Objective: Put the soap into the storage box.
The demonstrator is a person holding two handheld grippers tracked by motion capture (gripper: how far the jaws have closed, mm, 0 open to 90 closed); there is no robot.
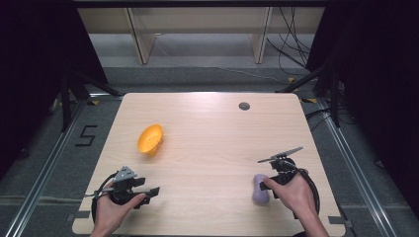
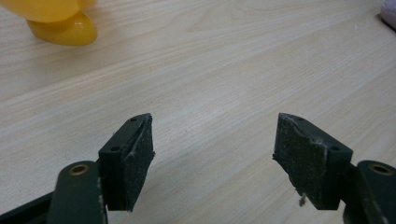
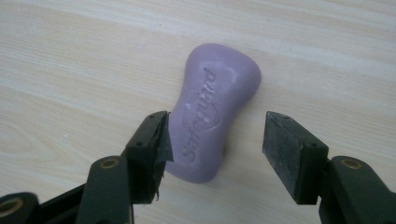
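Nearest the overhead camera, two hands come in from the bottom edge of the pale wooden table (image 1: 207,148). The left hand (image 1: 111,210) holds the left gripper (image 1: 148,191) low at the near-left corner, pointing right, with bare wood ahead of it. The right hand (image 1: 291,190) holds the right gripper (image 1: 264,185) near the near-right corner, its tips right at a purple soap bar (image 1: 260,190). An orange bowl (image 1: 150,139) lies tipped on its side, well apart from both, left of centre. A small dark round plug (image 1: 244,105) sits in the tabletop near the far edge. From up here I cannot tell how wide either pair of jaws stands.

The left gripper view settles that for its own tool: the left gripper (image 2: 212,144) has its jaws spread wide over bare wood. The yellow-orange bowl (image 2: 56,21) shows at the top left corner, well ahead, and a sliver of the soap (image 2: 388,11) at the top right edge.

The right gripper view gives the detail the overhead lacks. The right gripper (image 3: 215,140) is spread, and the soap bar (image 3: 212,107) lies flat on the table, its near end between the jaws. The left jaw is touching or just beside the soap's edge; the right jaw stands clear of it. Raised lettering and a shield mark show on the bar's top face.
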